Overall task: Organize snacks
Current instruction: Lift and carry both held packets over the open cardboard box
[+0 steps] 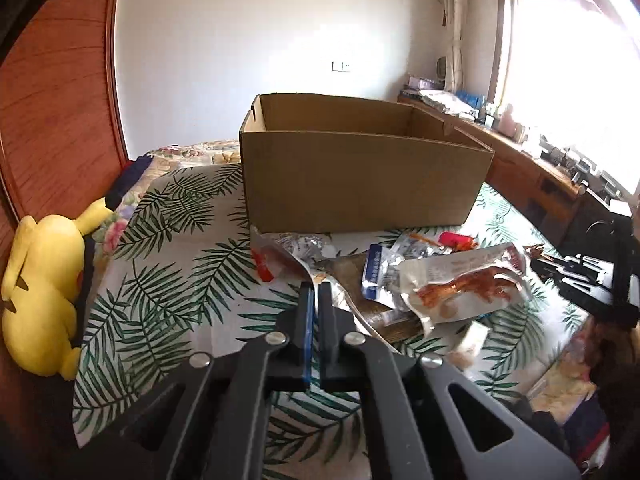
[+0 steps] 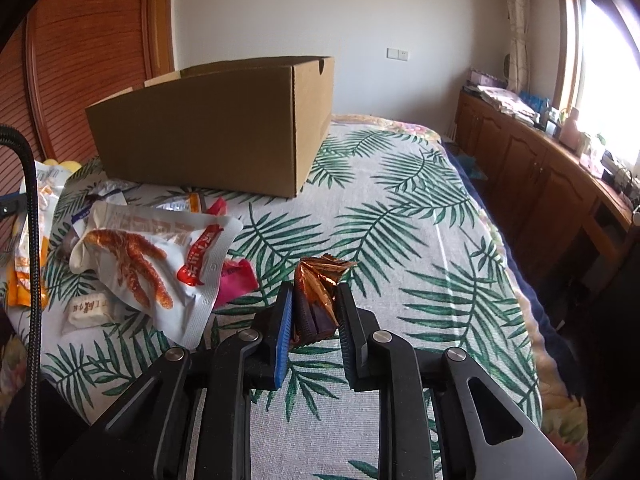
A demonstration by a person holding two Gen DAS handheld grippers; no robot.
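Left gripper (image 1: 316,292): jaws drawn fully together, nearest the left wrist camera. A thin silvery wrapper edge runs up to the tips, but whether it is pinched between the pads cannot be told.

Right gripper (image 2: 316,300): jaws narrowly apart and pressed on a copper-foil snack (image 2: 316,292), dark at its base, with the crinkled foil fanning out beyond the tips. It looks held clear of the bedspread, probably so it can go to the box.

Cardboard box (image 1: 360,168): open-topped, at the far side of the bedspread behind the snack pile, probably placed there as the bin for sorted snacks.

Snack pile: loose packets lie in a heap on the near side of the box, among them a chicken-feet packet (image 1: 464,288), a blue-and-white pouch (image 1: 376,272) and a red wrapper (image 1: 264,268) at the left of the heap.

Leaf-print bedspread (image 2: 400,208): bare to the right of the box, with room to lay things out.

Yellow plush toy (image 1: 40,292): lying at the far left edge, apart from the snacks.

Hidden: the box's inside floor is out of sight in both views, so its contents cannot be told.

Hard to make out: packet lettering is too small to read, overlapping packets hide those beneath, and window glare washes out the far right counter.
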